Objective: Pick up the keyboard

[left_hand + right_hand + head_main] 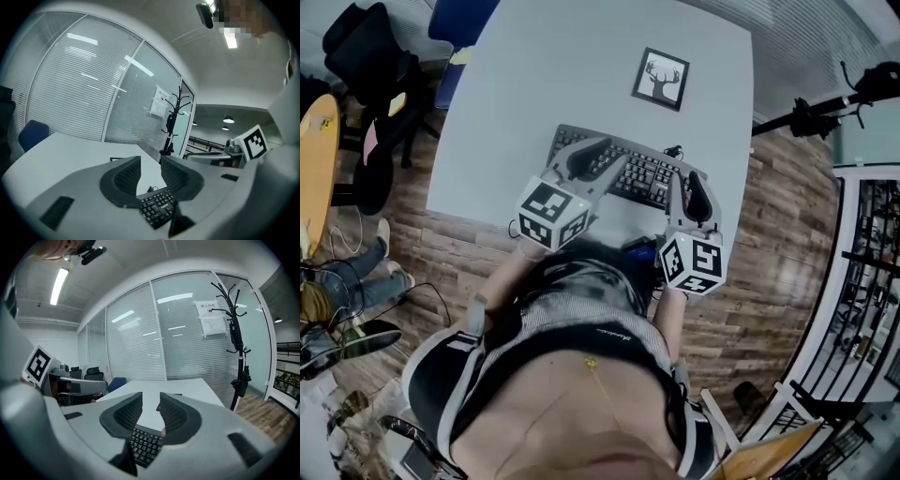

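Head view, keyboard: the black keyboard [642, 173] lies flat on the gray table [581, 66], near the edge at 6 o'clock, close to the person.
Head view, picture: a small framed deer picture [661, 79] lies at 12 o'clock from the keyboard, well apart from it.
Head view, left gripper: the left gripper [602, 161] is over the keyboard's 9 o'clock end.
Head view, right gripper: the right gripper [689, 186] is over the keyboard's 3 o'clock end.
Left gripper view, jaws: the 2 jaws of the left gripper [150, 161] stand a little apart and squeeze nothing. Bare table [70, 150] shows through the gap.
Left gripper view, keyboard: the keyboard [157, 208] shows at 6 o'clock, just under the jaws.
Left gripper view, room: a coat stand [174, 117] stands at 12 o'clock, past the table.
Right gripper view, jaws: the 2 jaws of the right gripper [151, 397] are also a little apart and hold nothing.
Right gripper view, keyboard: the keyboard [145, 444] sits at 6 o'clock, low under the jaws.
Right gripper view, room: the coat stand [236, 348] is at 2 o'clock.
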